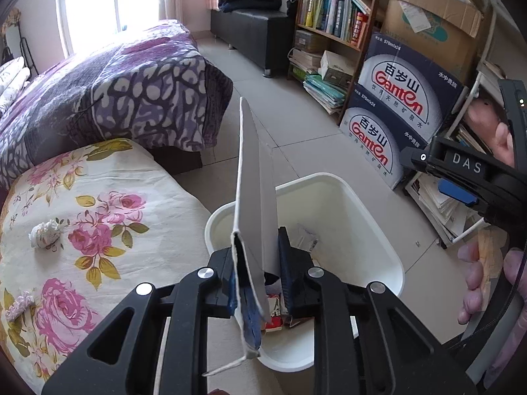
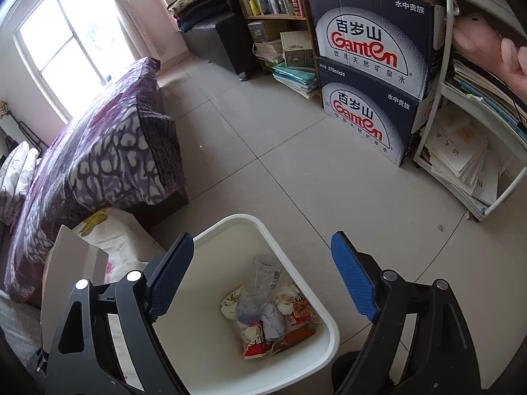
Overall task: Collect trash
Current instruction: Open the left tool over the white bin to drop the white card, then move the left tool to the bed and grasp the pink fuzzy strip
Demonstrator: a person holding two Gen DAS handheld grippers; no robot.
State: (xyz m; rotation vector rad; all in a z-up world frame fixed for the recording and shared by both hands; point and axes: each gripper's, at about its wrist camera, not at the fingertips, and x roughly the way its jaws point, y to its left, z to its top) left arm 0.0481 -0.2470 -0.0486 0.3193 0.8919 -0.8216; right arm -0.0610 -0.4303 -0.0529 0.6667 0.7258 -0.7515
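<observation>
My left gripper (image 1: 260, 263) is shut on a flat grey-white paper bag (image 1: 255, 184) with a string handle, held upright over the white trash bin (image 1: 372, 230). The bag also shows at the left of the right wrist view (image 2: 74, 260). My right gripper (image 2: 260, 270) is open and empty above the bin (image 2: 230, 222), which holds several wrappers and a crushed clear bottle (image 2: 263, 276). The right gripper also shows at the right edge of the left wrist view (image 1: 461, 181). A crumpled white tissue (image 1: 46, 233) lies on the floral sheet (image 1: 98, 197).
A purple patterned blanket (image 1: 131, 98) covers the bed to the left. Two stacked Ganten water boxes (image 2: 372, 75) stand on the tiled floor by a bookshelf (image 1: 332, 13). A white rack with paper stacks (image 2: 467, 158) is at the right. A small lilac scrap (image 1: 19, 304) lies on the sheet.
</observation>
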